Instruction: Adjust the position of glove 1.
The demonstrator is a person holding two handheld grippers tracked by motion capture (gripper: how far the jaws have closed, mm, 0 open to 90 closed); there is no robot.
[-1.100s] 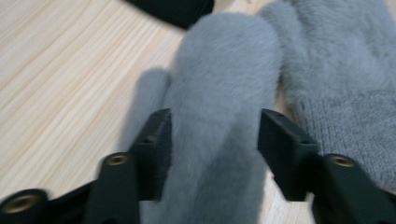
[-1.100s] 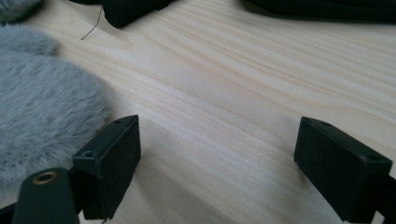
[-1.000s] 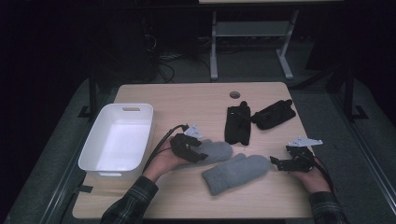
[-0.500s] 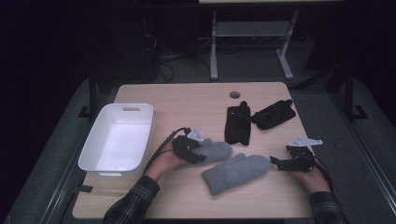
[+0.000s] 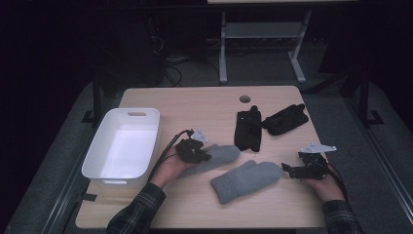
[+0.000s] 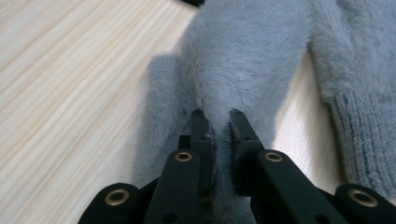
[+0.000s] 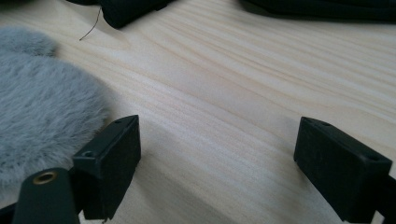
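High view: left gripper sits on the near-left mitten, near the middle of the table, jaws pinched on its fleece. A second grey mitten lies just beside it toward the front edge; whether the two touch cannot be told from here. Right gripper rests near the front right corner, close to the second mitten's tip, holding nothing. White bin stands at the left edge, empty. Two black gloves lie toward the back right, well apart from the left gripper. Round hole near the back edge.

Left gripper view: jaws nearly closed on a raised fold of the mitten. The grip looks to take pile and one fabric layer only. Risk: on lifting, the fold could slip out, or the mitten could drag along the wood. The second mitten's cuff lies just beside it; its fleece could catch and be pulled along.

Right gripper view: jaws wide apart, bare wood between them, second mitten touching or just beside the left jaw. Risk: any move of this gripper could nudge that mitten. Black gloves lie farther back. Judged path from mitten to bin: nothing stands in the way.
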